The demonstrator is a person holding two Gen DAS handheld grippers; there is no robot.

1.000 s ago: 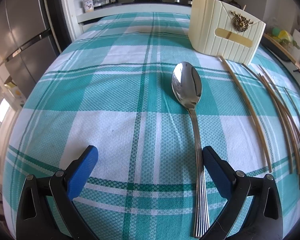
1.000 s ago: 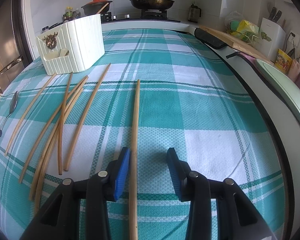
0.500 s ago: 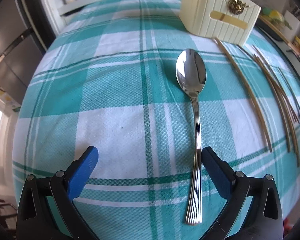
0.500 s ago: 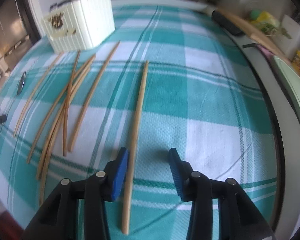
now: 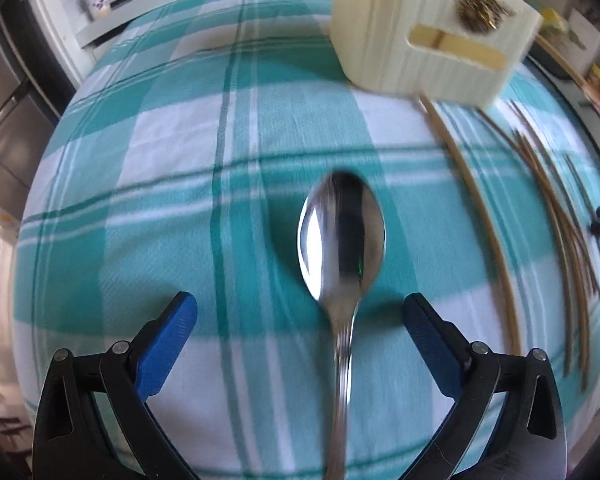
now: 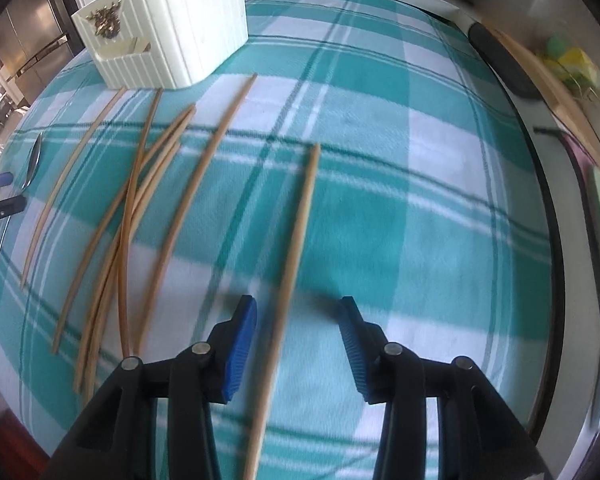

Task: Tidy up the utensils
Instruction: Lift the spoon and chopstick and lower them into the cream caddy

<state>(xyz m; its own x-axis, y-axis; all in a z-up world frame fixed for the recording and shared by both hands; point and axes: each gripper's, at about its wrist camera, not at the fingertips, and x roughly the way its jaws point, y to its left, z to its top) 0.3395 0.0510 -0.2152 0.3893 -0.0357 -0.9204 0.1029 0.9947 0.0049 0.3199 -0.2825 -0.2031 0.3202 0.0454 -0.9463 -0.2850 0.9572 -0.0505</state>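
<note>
Utensils lie spread over a teal-and-white plaid tablecloth [image 6: 440, 152]. Under the left gripper [image 5: 300, 318], a shiny metal spoon [image 5: 342, 236] lies bowl-up, bowl toward twelve o'clock and handle running to six between the wide-apart blue pads, which do not touch it. A cream ribbed plastic utensil holder [image 5: 384, 32] with a gold ornament stands at one o'clock from the spoon.

In the right wrist view, a single light bamboo chopstick [image 6: 296, 240] runs from twelve to six between the blue pads of the right gripper [image 6: 298, 322]; its jaws have just been opening and stand apart, clear of the stick on both sides. A loose bunch of bamboo chopsticks [image 6: 140, 200] lies at ten o'clock, some crossing, with the holder beyond at eleven.
</note>
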